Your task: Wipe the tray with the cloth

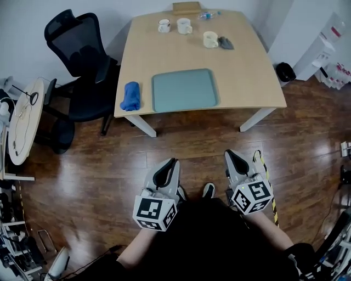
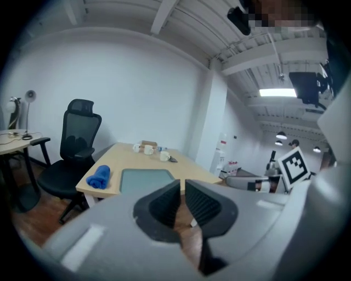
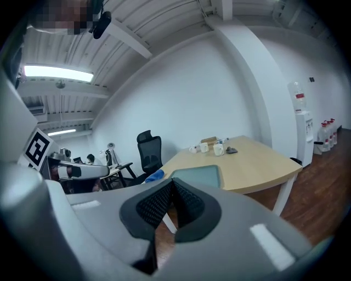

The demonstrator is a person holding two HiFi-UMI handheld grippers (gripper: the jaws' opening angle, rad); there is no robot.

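Note:
A grey-green tray [image 1: 185, 89] lies flat near the front edge of the wooden table [image 1: 241, 77]. To its left, a folded blue cloth [image 1: 131, 96] rests on the table. Both grippers hover over the floor, well short of the table, and point toward it. My left gripper [image 1: 171, 163] has a narrow gap between its jaws and nothing in them. My right gripper [image 1: 232, 155] is shut and empty. In the left gripper view the tray [image 2: 147, 179] and cloth [image 2: 99, 178] show beyond the left gripper [image 2: 182, 185]. The right gripper view shows the tray [image 3: 197, 175] past the right gripper [image 3: 173, 183].
Three mugs [image 1: 185, 26] stand at the table's far side, along with a grey rag [image 1: 225, 43], a bottle [image 1: 208, 15] and a box [image 1: 186, 7]. A black office chair [image 1: 82, 66] stands left of the table. A round side table [image 1: 24, 118] is further left. Wooden floor lies between me and the table.

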